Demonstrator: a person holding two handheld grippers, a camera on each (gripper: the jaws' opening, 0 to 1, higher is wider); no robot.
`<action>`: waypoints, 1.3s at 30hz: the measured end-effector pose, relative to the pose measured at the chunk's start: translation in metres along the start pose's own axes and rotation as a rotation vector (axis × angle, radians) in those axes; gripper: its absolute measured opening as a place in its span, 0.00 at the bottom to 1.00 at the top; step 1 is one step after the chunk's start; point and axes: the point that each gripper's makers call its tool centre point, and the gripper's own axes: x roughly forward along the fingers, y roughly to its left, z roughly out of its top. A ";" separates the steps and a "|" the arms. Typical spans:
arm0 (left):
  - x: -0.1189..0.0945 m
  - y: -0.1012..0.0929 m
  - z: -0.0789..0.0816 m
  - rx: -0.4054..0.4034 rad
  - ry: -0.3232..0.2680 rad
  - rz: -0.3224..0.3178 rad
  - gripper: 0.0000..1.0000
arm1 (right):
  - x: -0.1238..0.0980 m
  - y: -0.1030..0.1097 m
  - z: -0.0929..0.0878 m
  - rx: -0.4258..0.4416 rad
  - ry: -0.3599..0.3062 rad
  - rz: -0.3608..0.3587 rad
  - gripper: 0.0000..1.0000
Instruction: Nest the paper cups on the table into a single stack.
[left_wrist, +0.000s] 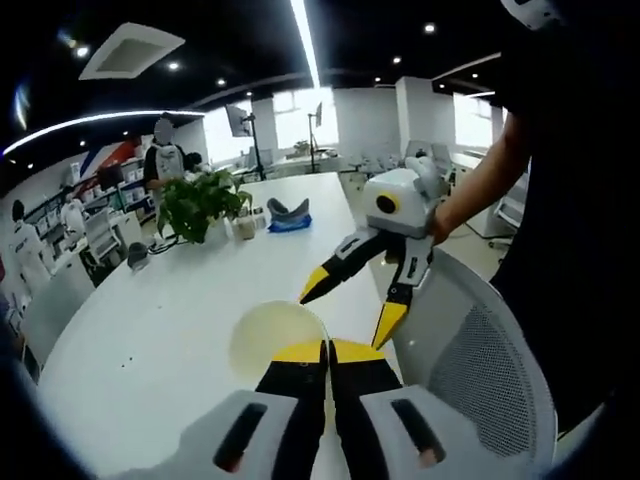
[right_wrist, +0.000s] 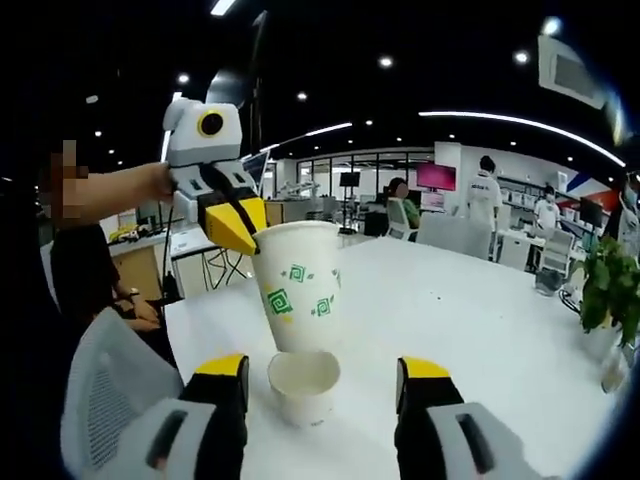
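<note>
Right gripper view: tall paper cup (right_wrist: 297, 285) (white, green square motifs) held aloft by the left gripper (right_wrist: 240, 228), yellow-tipped fingers (right_wrist: 236, 225) clamped on its rim at the upper left. Long axis near vertical, mouth up, narrow base down, leaning slightly. Directly beneath, a second, shorter paper cup (right_wrist: 304, 385) standing upright on the white worktop (right_wrist: 470, 310), mouth open upward. Base of the held cup just above, or touching, the lower cup's rim; cannot tell which. Right gripper (right_wrist: 322, 390) with fingers well apart, one either side of the lower cup, clamped on nothing.

Left gripper view: left gripper (left_wrist: 327, 352) with fingers together, yellow tips meeting at the near edge of the cup rim (left_wrist: 277, 335), cup interior seen from above as a pale disc. Right gripper (left_wrist: 350, 305) entering from the right, held by a person's hand (left_wrist: 443, 218), fingers spread, angled down toward the cup from the right.

Also on the worktop, further back: potted plant (left_wrist: 200, 205) and a blue-and-grey item (left_wrist: 288, 217) (identity unclear). Mesh chair back (left_wrist: 480, 350) beside the worktop edge.
</note>
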 end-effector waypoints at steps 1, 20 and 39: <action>0.001 0.000 -0.002 0.004 0.009 0.000 0.00 | -0.001 0.000 -0.001 0.002 0.001 -0.004 0.61; 0.018 -0.005 -0.035 0.074 0.172 -0.008 0.00 | -0.006 0.004 -0.019 0.050 0.017 -0.013 0.61; 0.043 -0.009 -0.062 0.109 0.287 -0.039 0.00 | -0.009 -0.001 -0.025 0.066 0.025 -0.033 0.61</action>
